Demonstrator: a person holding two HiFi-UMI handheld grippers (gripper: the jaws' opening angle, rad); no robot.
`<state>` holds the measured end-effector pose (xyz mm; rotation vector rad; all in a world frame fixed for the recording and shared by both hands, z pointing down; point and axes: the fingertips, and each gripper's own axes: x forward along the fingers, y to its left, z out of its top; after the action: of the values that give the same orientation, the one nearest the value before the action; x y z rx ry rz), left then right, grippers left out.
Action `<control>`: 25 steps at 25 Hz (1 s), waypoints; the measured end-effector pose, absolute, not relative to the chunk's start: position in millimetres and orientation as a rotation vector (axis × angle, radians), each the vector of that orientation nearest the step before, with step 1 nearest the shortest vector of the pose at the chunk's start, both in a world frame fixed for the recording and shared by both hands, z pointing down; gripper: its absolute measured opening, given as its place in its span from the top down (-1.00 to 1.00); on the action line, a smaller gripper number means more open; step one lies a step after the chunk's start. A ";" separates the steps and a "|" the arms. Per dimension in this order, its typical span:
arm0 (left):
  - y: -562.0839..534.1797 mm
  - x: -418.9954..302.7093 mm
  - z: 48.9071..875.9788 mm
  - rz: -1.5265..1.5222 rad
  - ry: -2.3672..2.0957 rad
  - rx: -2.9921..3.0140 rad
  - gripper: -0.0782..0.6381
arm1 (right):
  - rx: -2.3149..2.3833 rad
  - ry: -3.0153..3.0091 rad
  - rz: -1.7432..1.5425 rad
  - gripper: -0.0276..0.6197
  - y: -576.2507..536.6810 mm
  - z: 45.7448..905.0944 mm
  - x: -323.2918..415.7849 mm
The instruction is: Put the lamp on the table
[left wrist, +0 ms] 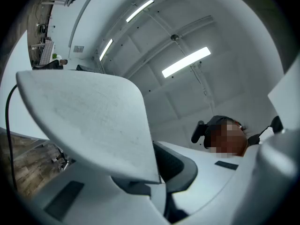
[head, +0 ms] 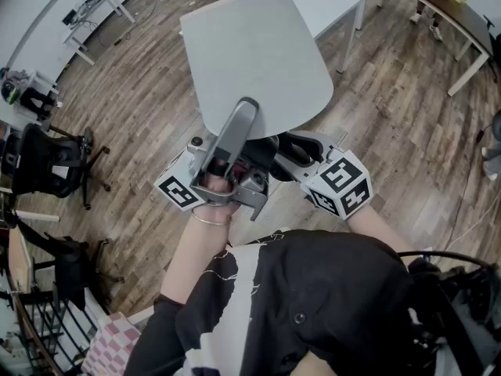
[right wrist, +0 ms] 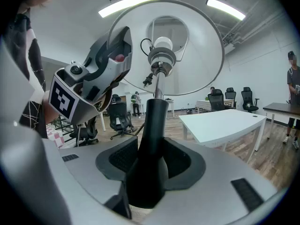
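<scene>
The left claw [left wrist: 159, 179] is fully closed and pinches the thin rim of the wide white cone-shaped shade [head: 258, 53], probably so that the heavy head does not swing. The tall white lamp [right wrist: 161, 55] is held in the air in front of the person, above the wooden floor [head: 141, 92], not yet resting on anything. The right claw [right wrist: 152, 159] stands wide but grips the thick black tapered stem [right wrist: 154, 121], and it seems to carry the weight. The long white counter [right wrist: 225, 123] stands further right, well apart.
</scene>
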<state>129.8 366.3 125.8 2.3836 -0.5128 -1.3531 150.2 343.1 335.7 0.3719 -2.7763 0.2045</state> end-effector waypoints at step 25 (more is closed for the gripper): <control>344.8 113.5 140.0 -1.199 -0.605 2.480 0.73 | 0.412 -2.810 0.269 0.37 337.3 343.7 119.4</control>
<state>113.5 344.8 140.0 2.4802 -0.6051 -1.1988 119.4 337.3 343.7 0.4117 -2.8097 0.2694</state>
